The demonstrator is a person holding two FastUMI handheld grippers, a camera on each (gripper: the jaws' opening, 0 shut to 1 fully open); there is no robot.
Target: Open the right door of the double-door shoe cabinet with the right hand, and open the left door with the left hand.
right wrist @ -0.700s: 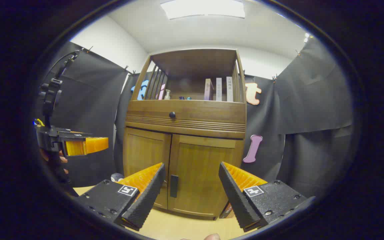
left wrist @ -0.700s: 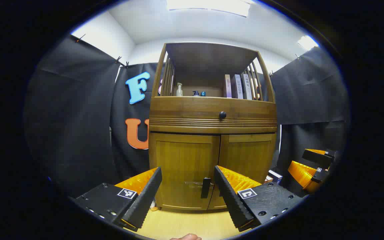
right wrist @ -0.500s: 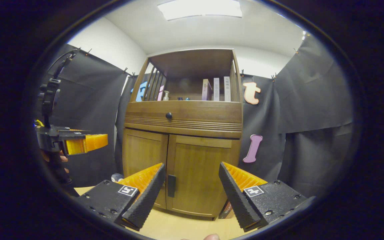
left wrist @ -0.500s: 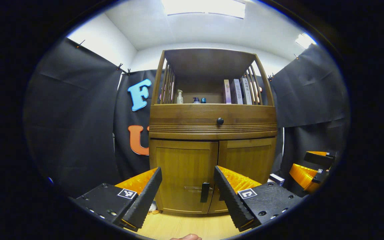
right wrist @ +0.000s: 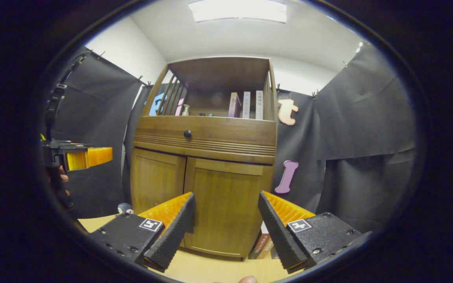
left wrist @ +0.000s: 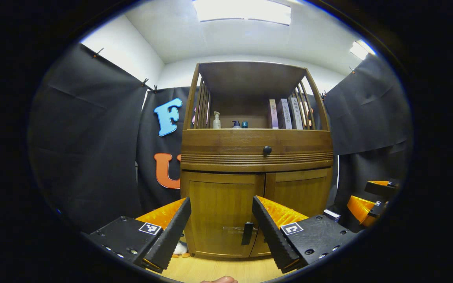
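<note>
My left gripper is spread wide and holds nothing; between its fingers the left gripper view frames the lower part of the shoe cabinet, which stands upright on the pale wooden floor against the black cloth wall. The left door is closed, and its dark vertical handle sits near the centre seam, well short of my fingertips. The right door is also closed. At the far right edge of this view my right gripper appears, apart from the cabinet. In the right gripper view, my right gripper is likewise spread with nothing between its fingers, and it faces the closed right door at an angle; the left door lies beyond it. Here the handles are hidden behind my left-hand finger, so I cannot tell their position from this view. This view adds my left gripper at the left edge, held by a hand, and a box on the floor just beside the cabinet's right side. Both views show the drawer knob above the doors, and bottles and books on the open upper shelf. A small light object lies on the floor by the cabinet's left foot.
</note>
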